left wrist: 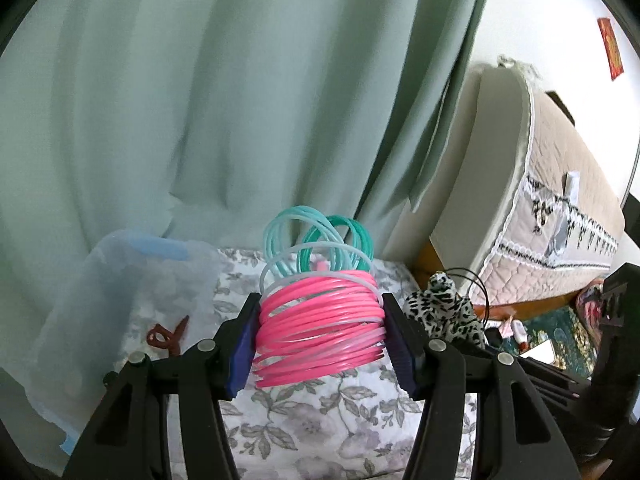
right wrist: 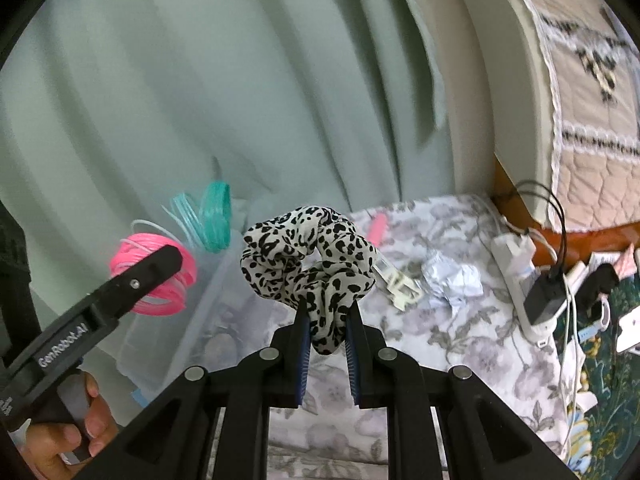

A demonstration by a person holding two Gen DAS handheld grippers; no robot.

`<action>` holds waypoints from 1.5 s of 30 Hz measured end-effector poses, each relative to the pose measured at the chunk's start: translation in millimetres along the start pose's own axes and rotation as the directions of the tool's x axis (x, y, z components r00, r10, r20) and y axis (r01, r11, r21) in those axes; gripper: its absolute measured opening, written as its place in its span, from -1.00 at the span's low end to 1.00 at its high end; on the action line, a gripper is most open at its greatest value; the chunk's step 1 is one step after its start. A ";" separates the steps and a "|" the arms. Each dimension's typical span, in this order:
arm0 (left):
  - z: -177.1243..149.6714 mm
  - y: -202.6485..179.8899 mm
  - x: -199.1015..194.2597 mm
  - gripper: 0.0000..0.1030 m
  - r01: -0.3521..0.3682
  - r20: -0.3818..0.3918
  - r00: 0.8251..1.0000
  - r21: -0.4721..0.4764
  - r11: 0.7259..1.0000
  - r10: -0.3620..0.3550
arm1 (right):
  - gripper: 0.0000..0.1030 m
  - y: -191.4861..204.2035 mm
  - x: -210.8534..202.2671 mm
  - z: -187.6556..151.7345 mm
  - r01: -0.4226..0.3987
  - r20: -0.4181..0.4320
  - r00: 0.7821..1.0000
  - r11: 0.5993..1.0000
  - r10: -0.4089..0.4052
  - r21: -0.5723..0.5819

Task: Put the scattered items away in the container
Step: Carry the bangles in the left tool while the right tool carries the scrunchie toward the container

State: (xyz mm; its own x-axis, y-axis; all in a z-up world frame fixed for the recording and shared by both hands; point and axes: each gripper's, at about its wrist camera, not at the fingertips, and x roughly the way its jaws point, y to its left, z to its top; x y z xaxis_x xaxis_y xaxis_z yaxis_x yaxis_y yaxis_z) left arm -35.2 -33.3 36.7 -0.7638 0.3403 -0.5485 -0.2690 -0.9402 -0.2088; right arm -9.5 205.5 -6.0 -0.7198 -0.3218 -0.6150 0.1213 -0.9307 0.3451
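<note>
My left gripper point(left wrist: 320, 332) is shut on a coil of pink and teal plastic cord point(left wrist: 320, 320) and holds it above the floral cloth. In the right wrist view the same coil point(right wrist: 154, 276) hangs over the clear plastic container point(right wrist: 192, 320). My right gripper point(right wrist: 328, 328) is shut on a black-and-white leopard-print scrunchie point(right wrist: 308, 260), held up in the air. The scrunchie also shows in the left wrist view point(left wrist: 444, 308), right of the coil. The container point(left wrist: 120, 292) stands at the left, with a brown hair tie point(left wrist: 166, 334) in or beside it.
A pale green curtain point(left wrist: 200, 100) hangs behind. On the floral cloth point(right wrist: 440, 320) lie a crumpled paper point(right wrist: 452, 280), a white clip point(right wrist: 400, 284) and a pink item point(right wrist: 378, 228). A power strip with a black charger point(right wrist: 540, 300) sits at the right by the bed point(left wrist: 540, 184).
</note>
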 end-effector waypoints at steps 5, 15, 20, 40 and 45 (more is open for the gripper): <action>2.8 14.0 -17.4 0.15 -0.016 0.044 0.999 -0.022 1.000 0.017 | -0.67 22.1 -11.5 3.7 -0.020 0.034 0.999 0.999 0.022 -0.042; 5.4 55.4 -52.6 0.15 -0.081 0.122 0.988 -0.066 0.994 0.089 | -0.67 71.7 -15.7 3.8 -0.068 0.048 0.996 0.989 0.075 -0.132; -0.1 82.9 -58.1 0.15 -0.113 0.125 0.984 -0.117 0.987 0.127 | -0.67 96.2 -3.8 1.6 -0.084 0.023 0.996 0.980 0.090 -0.182; -34.9 184.7 -52.5 0.16 -0.173 0.051 0.979 -0.302 0.937 0.197 | -0.67 185.1 65.1 -28.1 -0.145 -0.167 0.982 0.922 0.090 -0.360; -42.6 198.5 -42.8 0.16 -0.178 0.016 0.981 -0.320 0.931 0.193 | -0.67 198.2 81.4 -36.9 -0.157 -0.209 0.975 0.911 0.080 -0.382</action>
State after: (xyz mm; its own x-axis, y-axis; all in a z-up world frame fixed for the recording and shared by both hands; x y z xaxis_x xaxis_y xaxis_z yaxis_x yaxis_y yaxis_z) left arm -31.0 -234.0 -15.7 -0.8107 0.1523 -0.5653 0.0730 -0.9317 -0.3557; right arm -18.8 -11.6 -13.8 -0.5493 -0.4248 -0.7195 0.4847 -0.8635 0.1398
